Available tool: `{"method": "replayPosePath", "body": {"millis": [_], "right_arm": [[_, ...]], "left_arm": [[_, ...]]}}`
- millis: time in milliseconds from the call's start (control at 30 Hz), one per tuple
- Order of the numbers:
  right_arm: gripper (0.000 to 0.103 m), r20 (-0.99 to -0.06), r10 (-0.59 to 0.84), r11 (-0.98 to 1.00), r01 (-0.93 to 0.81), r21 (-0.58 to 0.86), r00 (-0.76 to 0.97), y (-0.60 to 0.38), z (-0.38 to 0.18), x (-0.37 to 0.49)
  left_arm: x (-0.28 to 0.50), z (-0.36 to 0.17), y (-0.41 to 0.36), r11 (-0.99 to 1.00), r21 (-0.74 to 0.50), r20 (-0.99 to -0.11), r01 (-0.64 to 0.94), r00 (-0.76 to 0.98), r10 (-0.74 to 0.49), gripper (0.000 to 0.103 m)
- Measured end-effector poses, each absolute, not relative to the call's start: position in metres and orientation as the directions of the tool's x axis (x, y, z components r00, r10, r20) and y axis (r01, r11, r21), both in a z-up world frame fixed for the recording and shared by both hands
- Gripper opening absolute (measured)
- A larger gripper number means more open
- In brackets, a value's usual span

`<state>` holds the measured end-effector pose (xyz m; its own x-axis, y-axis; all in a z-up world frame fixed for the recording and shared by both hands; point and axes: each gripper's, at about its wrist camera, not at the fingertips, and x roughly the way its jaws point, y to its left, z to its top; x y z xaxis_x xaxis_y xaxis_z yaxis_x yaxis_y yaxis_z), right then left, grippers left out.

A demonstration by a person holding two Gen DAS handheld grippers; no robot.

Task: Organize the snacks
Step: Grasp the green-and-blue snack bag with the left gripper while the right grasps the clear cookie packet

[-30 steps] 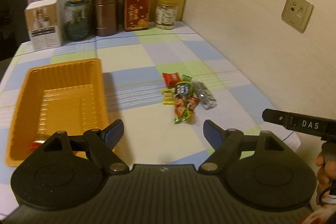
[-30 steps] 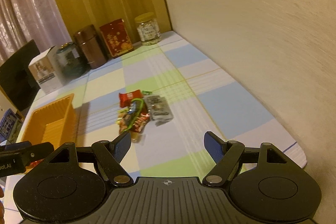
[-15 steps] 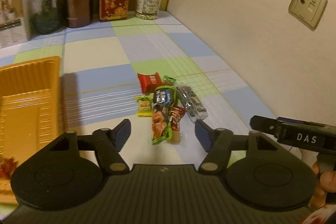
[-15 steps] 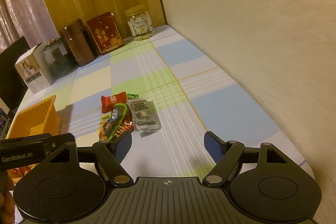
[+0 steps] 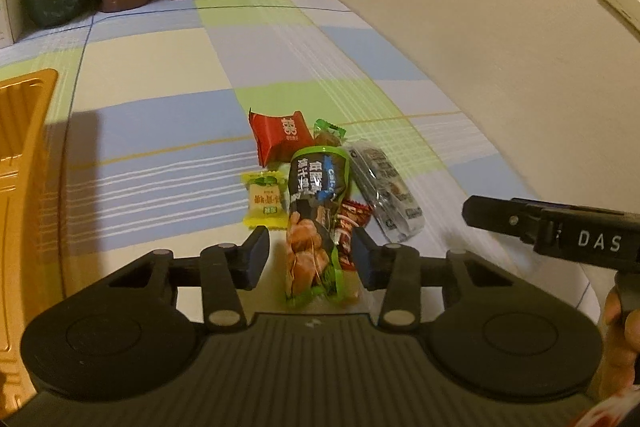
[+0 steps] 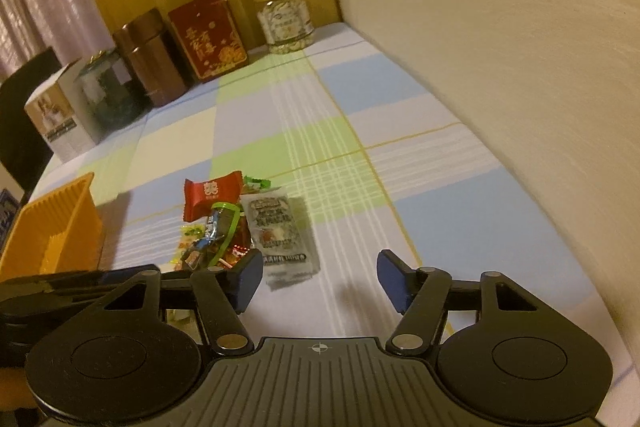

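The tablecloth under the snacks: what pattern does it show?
The tablecloth is checked in pale blue, green and cream; clearest in the right wrist view.

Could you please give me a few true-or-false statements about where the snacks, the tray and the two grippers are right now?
1. The left gripper straddles the long green packet, fingers open. True.
2. The right gripper holds the clear packet. False: it is open and empty.
3. The orange tray lies left of the snacks. True.
4. The red packet sits in the tray. False: it lies on the tablecloth.
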<state>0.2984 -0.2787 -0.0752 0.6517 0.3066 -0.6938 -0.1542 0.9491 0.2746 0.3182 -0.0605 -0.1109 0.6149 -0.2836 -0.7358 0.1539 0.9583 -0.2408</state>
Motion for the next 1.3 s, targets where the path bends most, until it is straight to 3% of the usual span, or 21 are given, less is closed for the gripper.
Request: {"method": "replayPosePath", "body": {"millis": [300,667,900,1300], "right_arm": [[0.063,-0.707,0.332,0.942,-0.186,0.278,0.625,-0.271,-0.097,0.329],[0.057,-0.719,0.381,0.924,-0.269,0.272,0.581,-0.245,-0.112,0.353],[0.039,-0.732,0.376,0.924,-0.285,0.254,0.569,-0.235,-0.116,0.354],[0.038,-0.786,0.301,0.948,-0.262,0.183,0.54,-0.258,-0.109,0.3]], "left_arm": [[0.339,-0.125,-0.064,0.954,-0.254,-0.742,0.162,0.599,-0.3,0.026],[0.321,-0.116,-0.06,0.965,-0.205,-0.733,0.163,0.628,-0.261,0.025],[0.305,-0.11,-0.06,0.966,-0.213,-0.728,0.148,0.635,-0.258,0.025],[0.246,-0.107,-0.045,0.979,-0.147,-0.742,0.14,0.639,-0.203,0.025]]}}
